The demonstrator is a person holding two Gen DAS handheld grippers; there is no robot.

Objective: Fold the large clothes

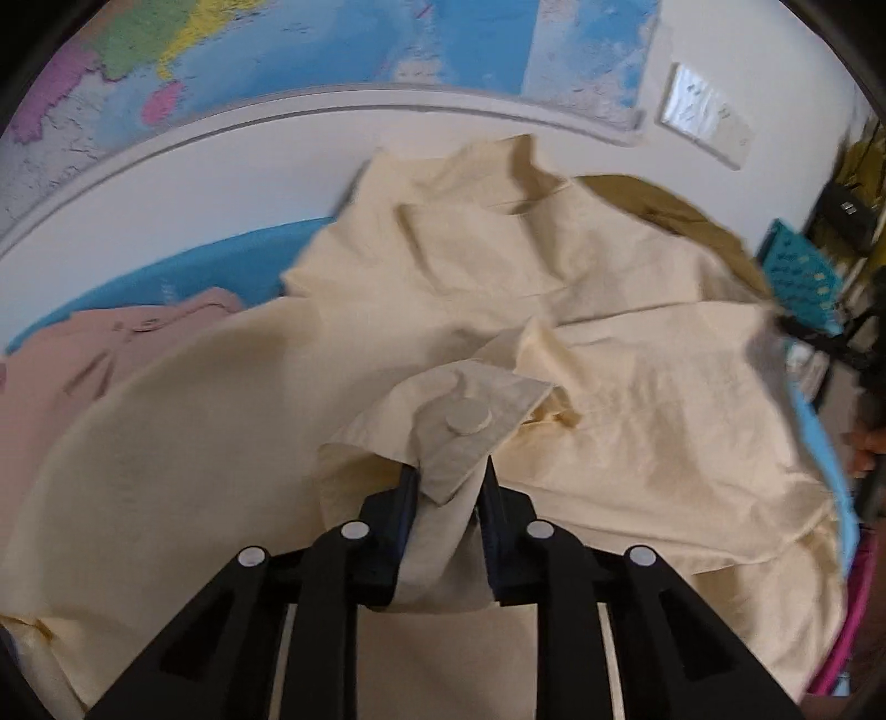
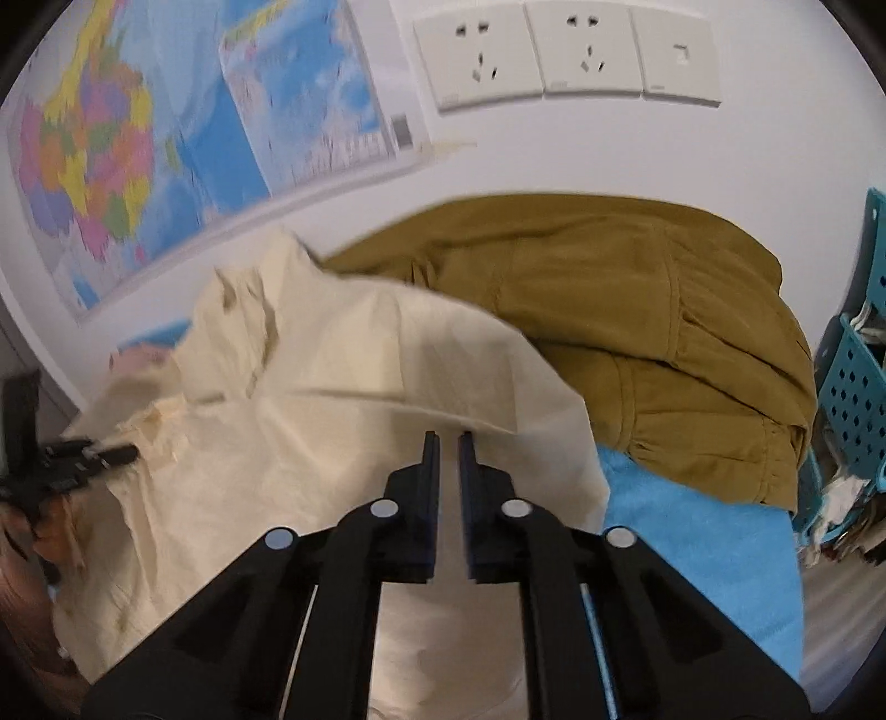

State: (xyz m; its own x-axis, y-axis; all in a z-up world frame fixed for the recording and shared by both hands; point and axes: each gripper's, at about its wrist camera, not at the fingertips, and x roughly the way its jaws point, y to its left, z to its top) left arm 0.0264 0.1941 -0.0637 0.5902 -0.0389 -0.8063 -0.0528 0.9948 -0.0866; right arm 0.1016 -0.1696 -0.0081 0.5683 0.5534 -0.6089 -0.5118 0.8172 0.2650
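A large cream shirt (image 1: 609,387) lies crumpled over a blue surface (image 1: 194,271). Its buttoned cuff (image 1: 470,421) runs back between the black fingers of my left gripper (image 1: 448,473), which is shut on it. In the right wrist view the same cream shirt (image 2: 332,387) spreads under my right gripper (image 2: 449,437). Its jaws stand nearly together at a folded edge, with cream fabric filling the narrow slot. The left gripper (image 2: 83,454) shows at the far left of that view, at the shirt's other side.
A mustard garment (image 2: 637,332) is heaped behind the shirt against the wall. A pink garment (image 1: 83,360) lies at the left. A teal perforated basket (image 2: 853,376) stands at the right. A map (image 2: 111,138) and wall sockets (image 2: 554,50) are on the wall.
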